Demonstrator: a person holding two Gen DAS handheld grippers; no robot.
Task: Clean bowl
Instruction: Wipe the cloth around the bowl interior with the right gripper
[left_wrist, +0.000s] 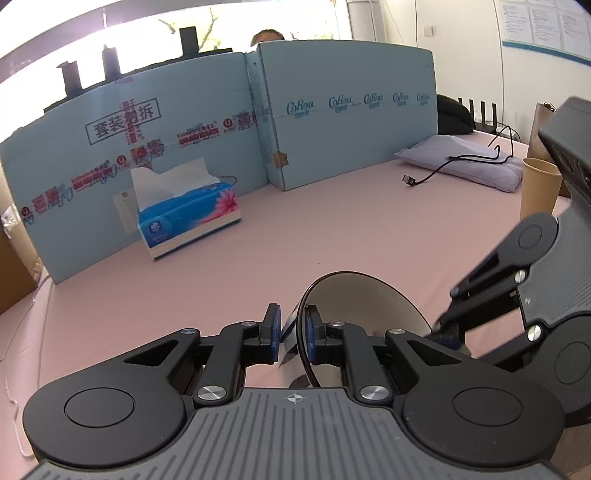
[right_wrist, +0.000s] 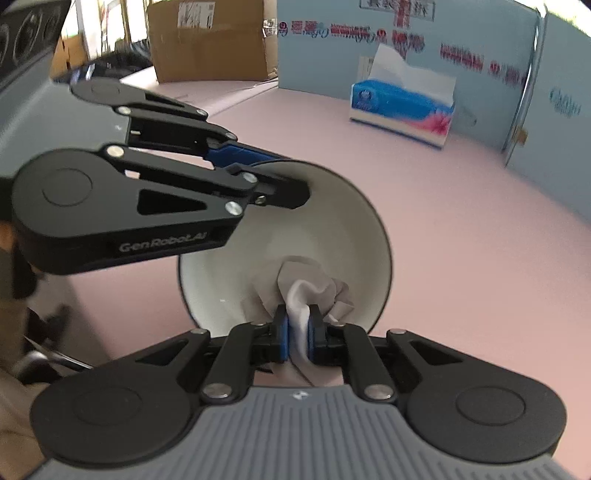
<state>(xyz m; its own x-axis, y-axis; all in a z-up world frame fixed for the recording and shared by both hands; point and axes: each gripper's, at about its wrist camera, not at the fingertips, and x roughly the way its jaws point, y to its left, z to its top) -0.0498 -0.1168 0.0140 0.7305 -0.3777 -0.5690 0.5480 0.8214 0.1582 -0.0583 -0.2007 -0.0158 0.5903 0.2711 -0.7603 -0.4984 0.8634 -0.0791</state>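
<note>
We've got the left gripper (left_wrist: 292, 334) clamped on the rim of the bowl (left_wrist: 364, 306), tipped on edge above the pink table (left_wrist: 332, 229). Our right gripper (right_wrist: 298, 334) pinches a tissue wad (right_wrist: 306, 291) against the bowl's inside, around 6 o'clock. Tissue box (left_wrist: 188, 216) sits at 11.

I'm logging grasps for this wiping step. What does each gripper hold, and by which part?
The left gripper pinches the bowl by its rim, tilted on edge. The right gripper clamps a crumpled tissue at its bunched end, pressed inside the bowl.
</note>
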